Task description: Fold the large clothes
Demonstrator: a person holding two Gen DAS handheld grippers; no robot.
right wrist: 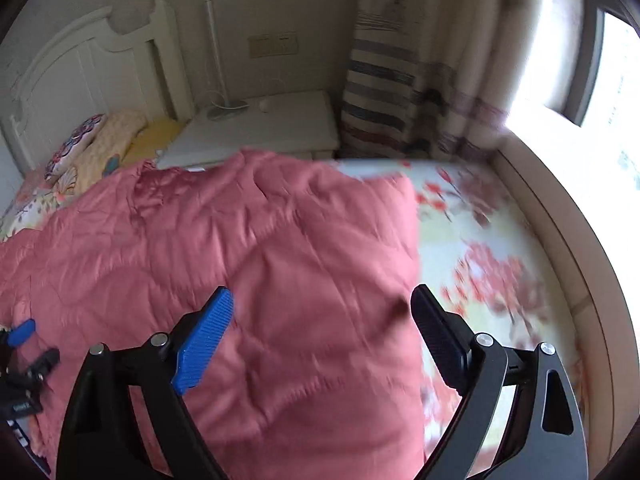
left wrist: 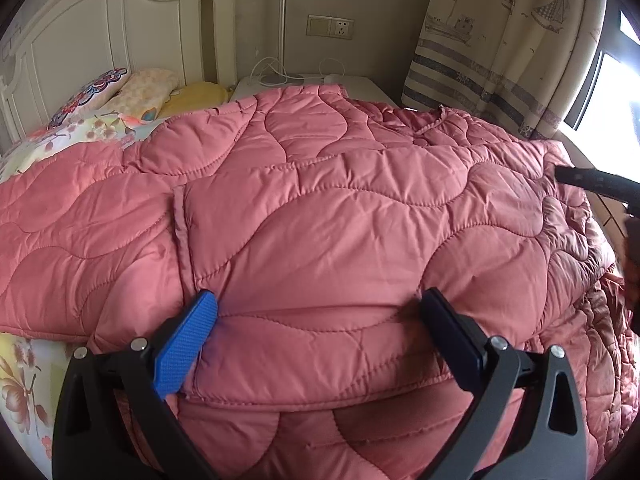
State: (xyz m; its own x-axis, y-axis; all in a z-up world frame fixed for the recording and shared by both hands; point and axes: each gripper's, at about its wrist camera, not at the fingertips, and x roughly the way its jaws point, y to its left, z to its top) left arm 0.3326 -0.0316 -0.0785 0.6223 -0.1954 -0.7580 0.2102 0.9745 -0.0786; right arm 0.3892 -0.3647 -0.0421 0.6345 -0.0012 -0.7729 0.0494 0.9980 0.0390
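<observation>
pink quilted puffy coat (left wrist: 320, 208) lies under both spread hand-held grippers, left (left wrist: 318, 312) and right (right wrist: 322, 312).

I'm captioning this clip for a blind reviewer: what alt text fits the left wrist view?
A pink quilted coat lies spread over a floral bedsheet, with the open left gripper just above its near part, gripping nothing. Behind are pillows, a white headboard, a nightstand and a striped curtain.

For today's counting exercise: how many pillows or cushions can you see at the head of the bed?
3, in a row along the headboard: the dark floral-patterned pillow nearest it, the pale peach pillow beside that, and the yellow cushion by the nightstand. The pink quilted garment may hide others.
</observation>
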